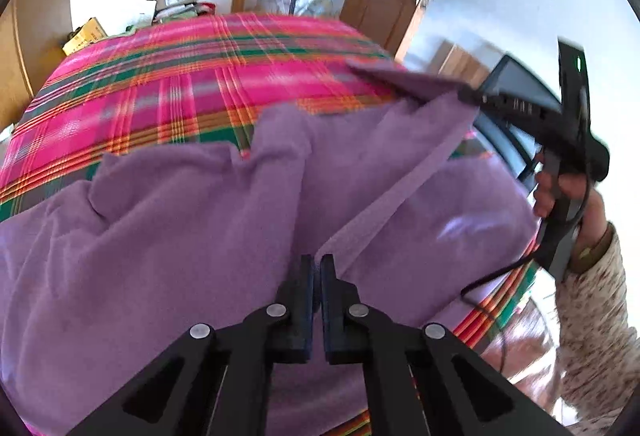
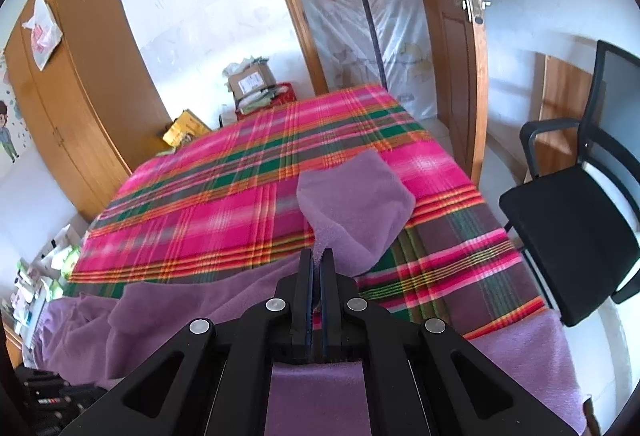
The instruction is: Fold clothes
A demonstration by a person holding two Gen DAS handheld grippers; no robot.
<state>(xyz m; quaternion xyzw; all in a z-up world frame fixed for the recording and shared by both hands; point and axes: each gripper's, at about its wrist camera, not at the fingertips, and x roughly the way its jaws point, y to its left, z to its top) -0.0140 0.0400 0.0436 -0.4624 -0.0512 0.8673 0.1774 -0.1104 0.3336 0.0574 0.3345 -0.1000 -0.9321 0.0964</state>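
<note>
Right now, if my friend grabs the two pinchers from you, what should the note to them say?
Left gripper: shut, seemingly on a fold of the purple garment.
Right gripper: shut on a lifted flap of that garment, held above the plaid bedcover.
Where: the garment lies rumpled on the near part of the bed.
Done: both grips appear taken, one flap raised.
Left: probably lay the flap over, smooth it, finish folding.

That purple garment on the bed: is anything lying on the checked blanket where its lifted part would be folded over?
Nothing visible. The right gripper is shut on the purple garment, holding a flap up. The pink checked blanket beyond it shows only bare cloth. The cardboard box and yellow package sit past the bed's far edge.
</note>
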